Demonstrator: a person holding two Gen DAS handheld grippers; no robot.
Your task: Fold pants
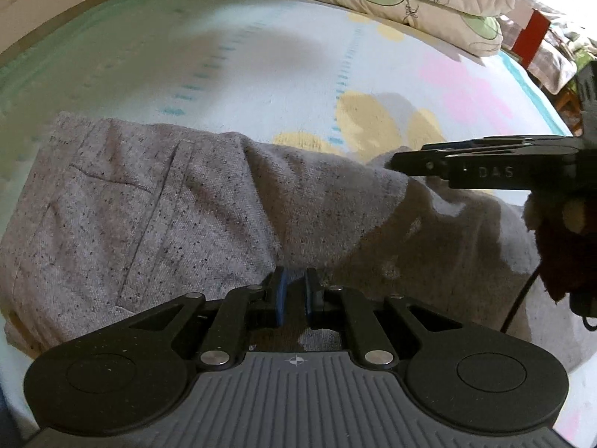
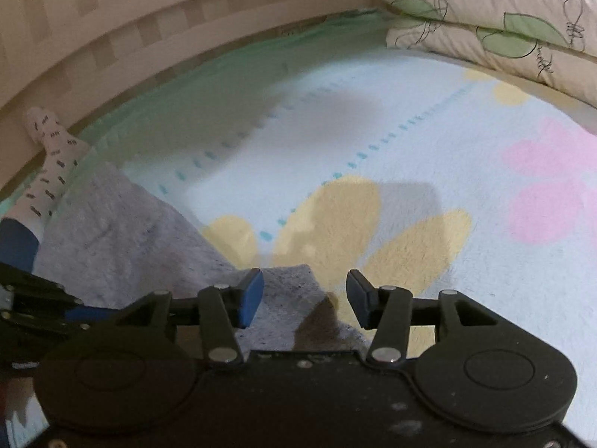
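The pants (image 1: 156,205), grey and speckled, are laid out across the blanket (image 1: 261,74) on the bed, bunched up a bit with a pocket seam seen on the left part. In the left wrist view a fold of the pants is pinched between the blue pads (image 1: 280,300) of the left claw (image 1: 294,298), so that claw is closed tight on the fabric at the near edge. The right claw (image 2: 304,296) is seen with its jaws apart; a corner of the pants lies under the gap but isn't pressed by either pad (image 2: 250,298), so nothing is gripped there. From the left view the right claw is seen side-on at the right, its tip just at the far end of the pants, with a dark fuzzy sleeve (image 1: 559,246) behind it.

The blanket is pale blue with yellow petals (image 2: 335,216), pink blobs (image 2: 544,194) and a dashed teal line. Two pillows (image 2: 492,18) with green leaf print are stacked at the far right. A wooden bed rail (image 2: 149,18) curves along the back. A patterned white sock (image 2: 48,164) is seen at the left edge, beside the pants, next to the rail.
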